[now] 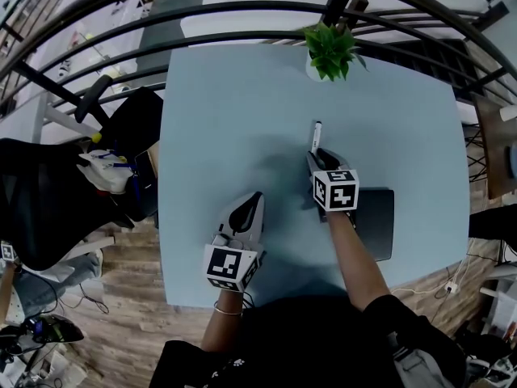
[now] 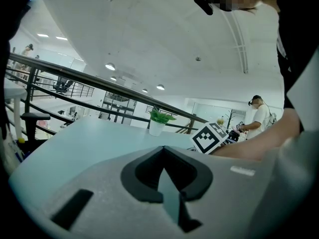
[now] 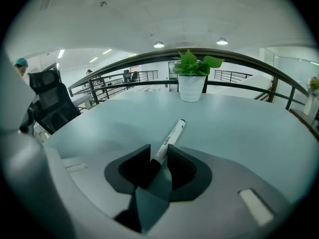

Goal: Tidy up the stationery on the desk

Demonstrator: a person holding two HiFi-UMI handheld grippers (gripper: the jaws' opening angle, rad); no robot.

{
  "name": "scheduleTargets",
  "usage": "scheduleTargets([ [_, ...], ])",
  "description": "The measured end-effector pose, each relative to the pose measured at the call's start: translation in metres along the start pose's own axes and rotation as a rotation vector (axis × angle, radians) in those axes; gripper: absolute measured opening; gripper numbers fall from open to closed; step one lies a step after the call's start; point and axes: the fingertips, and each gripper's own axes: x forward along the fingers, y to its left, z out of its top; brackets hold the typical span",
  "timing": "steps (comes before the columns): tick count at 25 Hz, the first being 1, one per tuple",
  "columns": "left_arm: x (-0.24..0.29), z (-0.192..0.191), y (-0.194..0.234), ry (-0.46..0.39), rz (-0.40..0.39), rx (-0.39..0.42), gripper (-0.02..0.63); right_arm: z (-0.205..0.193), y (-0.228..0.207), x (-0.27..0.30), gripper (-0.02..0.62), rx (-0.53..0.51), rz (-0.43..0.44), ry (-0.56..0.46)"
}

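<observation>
We take the potted plant (image 1: 329, 51), at the far edge of the pale blue table (image 1: 210, 120), as the reference. The marker (image 1: 316, 137) sits on the near side of the plant, a little toward the table's middle, and the right gripper (image 1: 317, 155) has it: in the right gripper view the jaws are closed narrow on the marker (image 3: 168, 139) at its dark near end, ribbed black pads pressing it from both sides. The rest of the marker projects forward clear of the right gripper (image 3: 159, 157). The marker is a slim white cylinder with dark print along the barrel and a small black tip at the far end. Its long axis runs straight away from the jaws, black tip toward the plant (image 3: 192, 78), which has a smooth white pot and green leaves. We cannot tell whether the far tip touches the table (image 3: 249, 128) or hangs just above it. The left gripper (image 1: 256, 197) is farther from the plant and well apart from the marker. In its own view the left gripper (image 2: 164, 149) has its jaws brought together with nothing between them. Both gripper bodies are smooth grey moulded plastic. A dark grey flat case (image 1: 377, 221) with rounded corners lies on the table, farther from the plant than the marker and just beside the right gripper's marker cube (image 1: 335, 190).
</observation>
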Motion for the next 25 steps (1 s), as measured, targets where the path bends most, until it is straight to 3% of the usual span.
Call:
scheduleTargets([
  [9,-0.001,-0.002,-0.002,0.002,-0.003,0.008,-0.008,-0.006,-0.006,-0.004,0.098,0.035,0.003,0.015],
  [11,-0.001,-0.001,-0.003,0.002,-0.004,0.009,-0.008,-0.008,-0.004,-0.001,0.127,0.022,0.012,0.039],
  [14,-0.001,0.001,-0.004,0.003,-0.001,0.007,-0.008,-0.01,-0.001,0.002,0.12,-0.027,0.007,0.073],
  [19,-0.005,0.0,-0.002,0.002,0.009,0.007,-0.008,-0.011,0.002,0.0,0.086,-0.075,0.0,0.068],
  [25,-0.006,0.002,0.0,0.007,0.013,0.014,-0.008,-0.006,0.002,-0.004,0.083,-0.042,0.006,0.036],
])
